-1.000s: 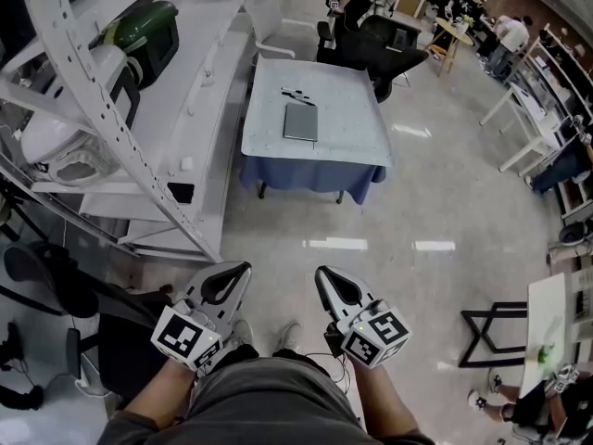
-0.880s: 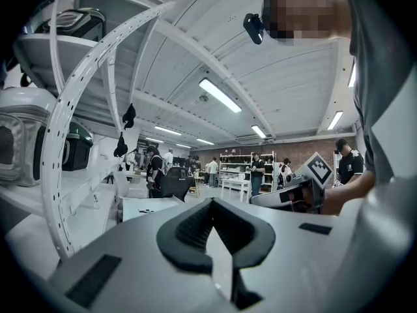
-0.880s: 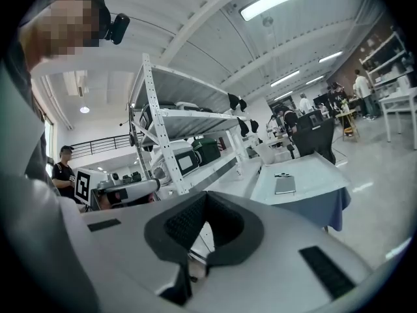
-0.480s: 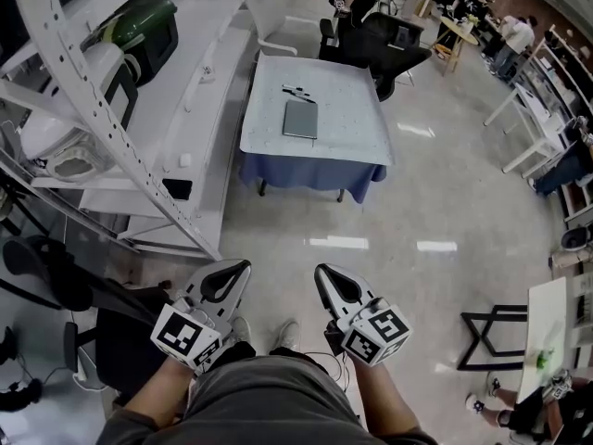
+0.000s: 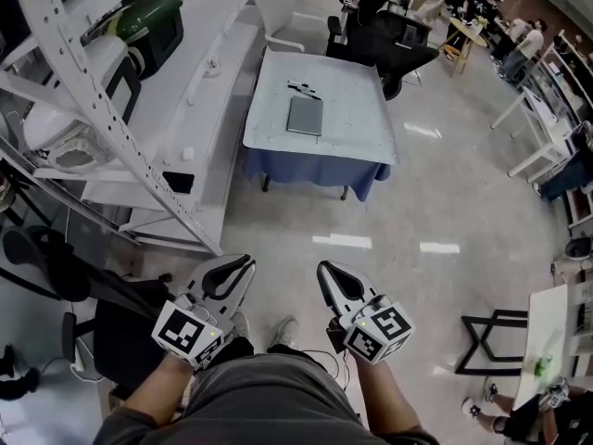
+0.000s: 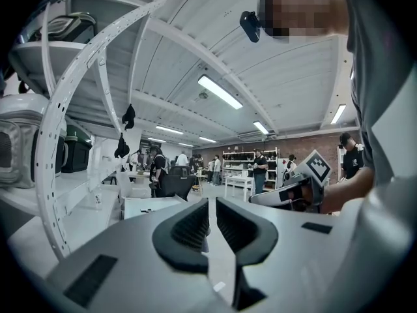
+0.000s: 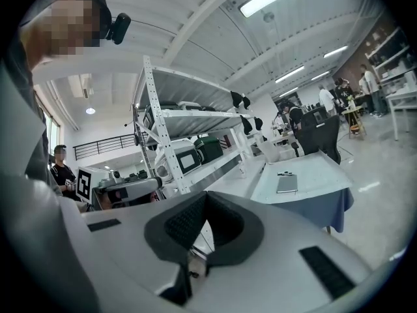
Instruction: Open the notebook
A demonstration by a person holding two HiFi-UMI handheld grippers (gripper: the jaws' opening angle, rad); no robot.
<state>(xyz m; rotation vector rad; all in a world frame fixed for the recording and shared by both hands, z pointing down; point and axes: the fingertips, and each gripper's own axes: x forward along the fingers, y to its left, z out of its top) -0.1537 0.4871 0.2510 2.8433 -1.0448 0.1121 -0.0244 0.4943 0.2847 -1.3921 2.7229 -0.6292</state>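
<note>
Jaws of the left gripper (image 6: 212, 207) have just been opening a crack, empty; right gripper (image 7: 206, 201) closed; notebook (image 5: 305, 116) lies shut, far off.

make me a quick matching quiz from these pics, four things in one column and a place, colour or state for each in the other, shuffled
Things:
1. notebook
2. chair
3. case
4. cloth

Descriptions:
a. dark green, up on the white rack at the left
b. grey, closed, lying flat on the table
c. blue, hanging below the tabletop's near edge
d. black, standing past the table's far end

Pairs: 1-b, 2-d, 3-a, 4-c
</note>
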